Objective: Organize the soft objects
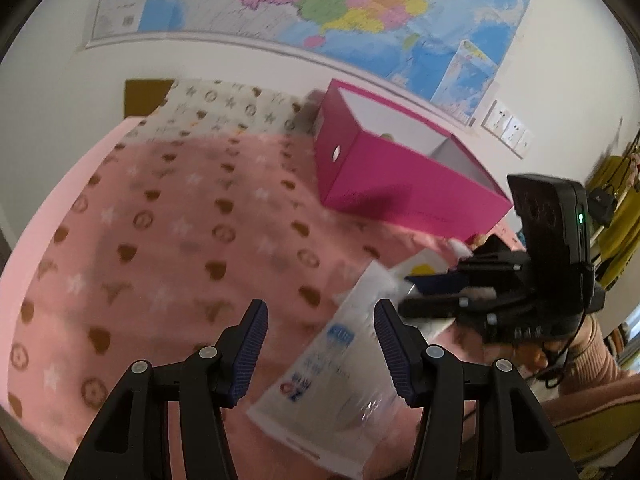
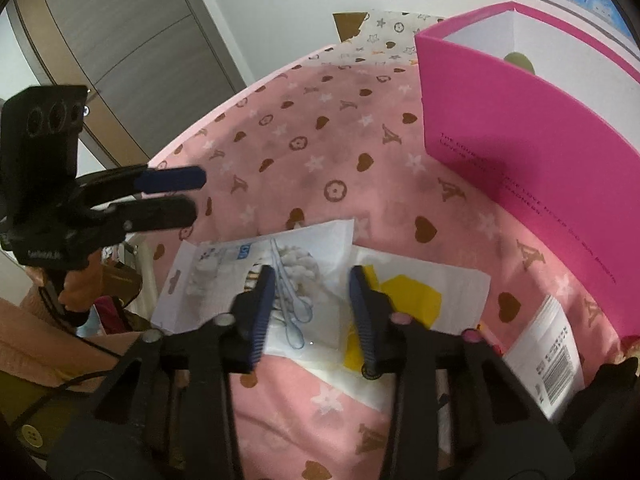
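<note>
A clear plastic pack of white cotton items (image 2: 296, 280) with a blue label lies on the pink patterned bedspread (image 2: 320, 148). My right gripper (image 2: 312, 280) hangs open just above the pack, its blue pads clear of it. Beside it lies a white packet with a yellow item (image 2: 416, 296). The same clear pack (image 1: 332, 364) shows under my left gripper (image 1: 322, 312), which is open and empty. In the right wrist view, the left gripper (image 2: 198, 194) sits to the upper left of the pack. An open magenta box (image 1: 400, 188) stands behind, with something olive (image 2: 520, 60) inside.
A white pack with a barcode (image 2: 554, 360) lies by the magenta box (image 2: 520, 152). A white patterned pillow (image 1: 224, 108) is at the bed's head, under a wall map (image 1: 340, 4). Wardrobe doors (image 2: 132, 40) stand past the bed's left edge. A sleeve (image 1: 600, 364) is at right.
</note>
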Demonstrator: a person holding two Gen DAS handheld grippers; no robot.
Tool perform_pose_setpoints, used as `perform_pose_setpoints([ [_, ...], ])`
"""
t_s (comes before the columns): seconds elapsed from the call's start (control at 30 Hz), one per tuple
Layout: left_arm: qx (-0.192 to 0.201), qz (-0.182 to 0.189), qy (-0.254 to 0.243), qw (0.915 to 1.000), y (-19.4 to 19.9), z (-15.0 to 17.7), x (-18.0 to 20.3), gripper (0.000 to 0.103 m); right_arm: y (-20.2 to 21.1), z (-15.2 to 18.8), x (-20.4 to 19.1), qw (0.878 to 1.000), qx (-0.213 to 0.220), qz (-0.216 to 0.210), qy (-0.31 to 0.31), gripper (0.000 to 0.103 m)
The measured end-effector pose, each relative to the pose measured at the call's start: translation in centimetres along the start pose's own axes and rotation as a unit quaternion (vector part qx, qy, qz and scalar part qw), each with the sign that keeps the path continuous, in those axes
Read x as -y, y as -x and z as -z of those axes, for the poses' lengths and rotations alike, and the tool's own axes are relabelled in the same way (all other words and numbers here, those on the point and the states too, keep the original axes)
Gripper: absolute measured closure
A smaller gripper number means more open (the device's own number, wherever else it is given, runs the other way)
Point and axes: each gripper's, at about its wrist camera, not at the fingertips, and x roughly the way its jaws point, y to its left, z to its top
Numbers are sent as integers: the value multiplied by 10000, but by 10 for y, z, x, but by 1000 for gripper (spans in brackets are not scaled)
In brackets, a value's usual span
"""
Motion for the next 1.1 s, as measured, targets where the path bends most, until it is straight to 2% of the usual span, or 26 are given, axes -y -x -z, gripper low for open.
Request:
perform_pose_setpoints([
  [0.03, -51, -6, 25, 10000, 1, 4, -3, 47, -1, 1, 0, 10000, -16, 41, 18, 79],
  [0.13, -133, -33, 114, 9998, 5, 13, -11, 47, -2, 1, -1, 9999, -13, 114, 73, 84],
  [0.2, -192, 16, 206, 9996, 6, 18, -16, 47, 0, 2, -1, 9997, 24, 230, 71, 94],
  [0.5, -635, 391, 27, 9972, 3, 40, -11, 43, 16, 5, 10, 9988, 346, 228, -253, 96],
  [0.63, -842, 668, -26, 9942, -8, 45, -3, 43, 28, 6, 21, 9969, 530, 276, -513, 96],
  [0.77, -866, 959, -22, 9916, -23, 40, 3, 43, 38, 9, 33, 9946, 673, 263, -748, 96],
  [1.1, -843, 1267, 339, 9878, -54, 17, -4, 46, 49, 20, 45, 9906, 830, 263, -1053, 96],
])
